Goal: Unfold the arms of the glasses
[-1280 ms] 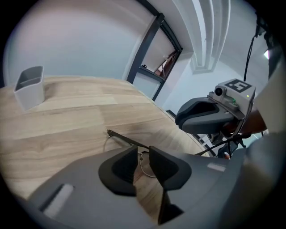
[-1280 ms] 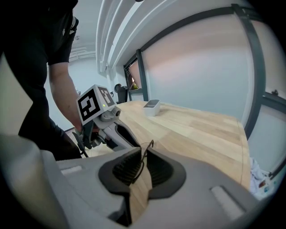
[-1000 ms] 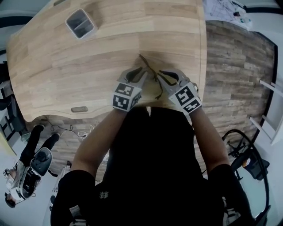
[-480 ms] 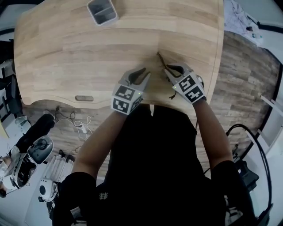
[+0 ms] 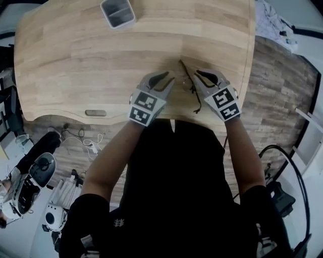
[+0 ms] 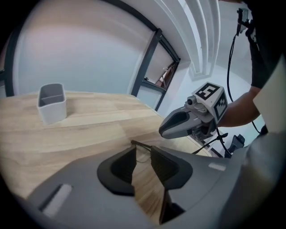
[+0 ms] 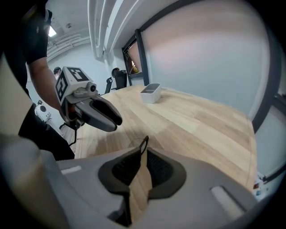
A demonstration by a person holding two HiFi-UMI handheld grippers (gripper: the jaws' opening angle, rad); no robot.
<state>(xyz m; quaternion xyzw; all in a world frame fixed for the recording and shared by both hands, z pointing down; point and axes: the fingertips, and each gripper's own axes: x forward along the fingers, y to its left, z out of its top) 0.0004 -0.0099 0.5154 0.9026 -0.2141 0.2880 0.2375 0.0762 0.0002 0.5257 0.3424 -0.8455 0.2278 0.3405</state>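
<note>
Left tongs (image 5: 162, 79): released; my jaws have just been opening, and they stand apart with bare wood showing between the pads. One thin dark arm of the glasses crosses just past their tips, unpinched.
Right tongs (image 5: 202, 75): clenched, jaws nearly together, pinching a dark arm of the glasses at the very tips.
Glasses (image 5: 187, 75): low over the wooden surface (image 5: 75, 65) near its front edge, between my two tongs, both arms spread.
Grey bin (image 5: 117, 12): upright at the far edge, well apart from my tongs.
</note>
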